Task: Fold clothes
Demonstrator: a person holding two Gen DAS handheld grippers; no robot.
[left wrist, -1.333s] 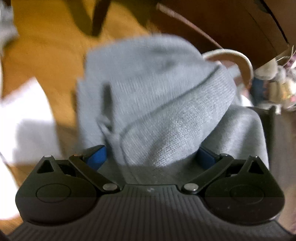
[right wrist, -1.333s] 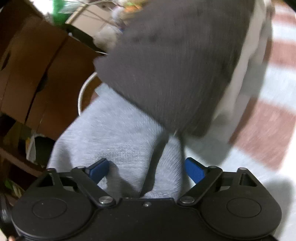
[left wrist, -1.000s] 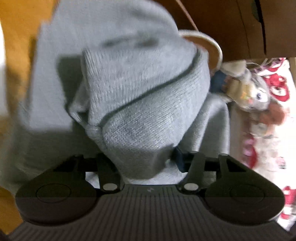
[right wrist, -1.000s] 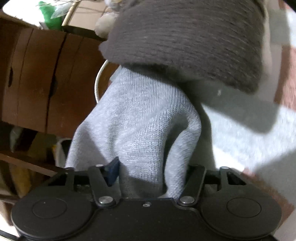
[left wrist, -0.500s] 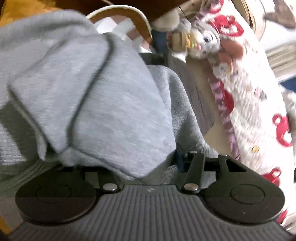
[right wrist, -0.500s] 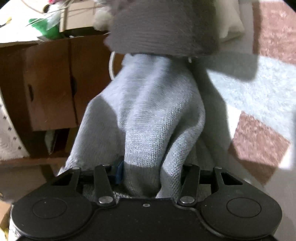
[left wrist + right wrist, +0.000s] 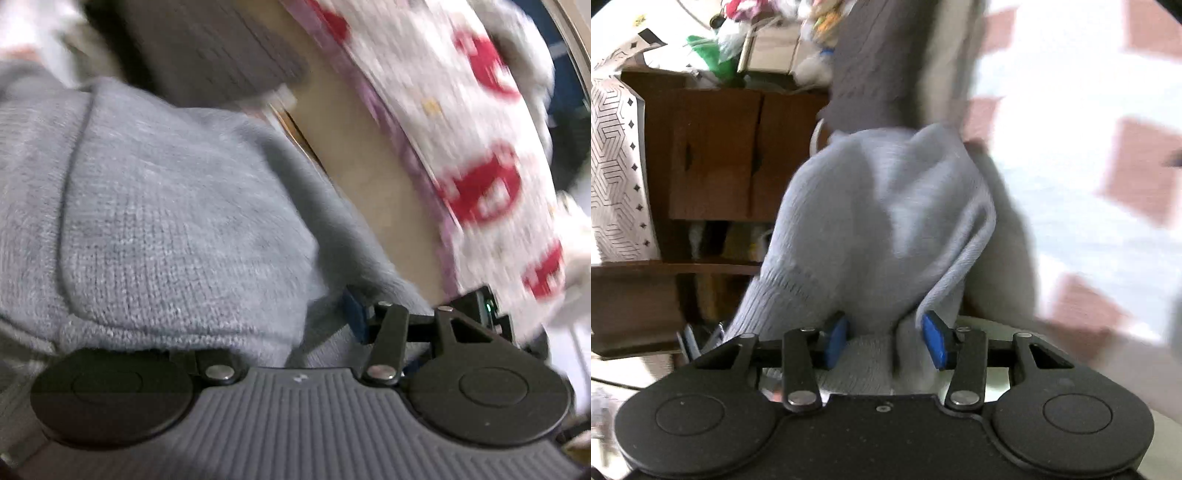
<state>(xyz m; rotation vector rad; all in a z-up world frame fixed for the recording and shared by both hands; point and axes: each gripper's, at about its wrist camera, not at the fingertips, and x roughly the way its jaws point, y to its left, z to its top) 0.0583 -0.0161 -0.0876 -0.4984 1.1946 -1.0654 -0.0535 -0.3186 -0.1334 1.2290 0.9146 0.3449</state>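
From the left wrist camera, the light grey knitted sweater [image 7: 166,206] fills the left and middle of the picture, bunched in thick folds with a seam curving down its left side; it drapes over the left gripper [image 7: 280,332], hiding one of its fingers, while the blue pad of the other finger [image 7: 352,312] presses against the knit, so the fingers are closed to a middling gap on a thick wad of the sweater. Behind the cloth, blurred, lie a dark grey ribbed fabric [image 7: 218,48] at the top, a tan band and a white cloth with red printed shapes [image 7: 480,155] running down the right side. From the right wrist camera, the same grey sweater rises as a hanging mound from between the two blue-padded fingers [image 7: 836,339] of the right gripper [image 7: 884,341], whose jaws are closing with a fold of the knit between them, both pads against it. A dark grey garment [image 7: 871,59] hangs above the sweater. To the left stands a brown wooden cabinet [image 7: 713,155] with clutter on top; to the right lies a blurred white rug with reddish-brown squares [image 7: 1071,184].
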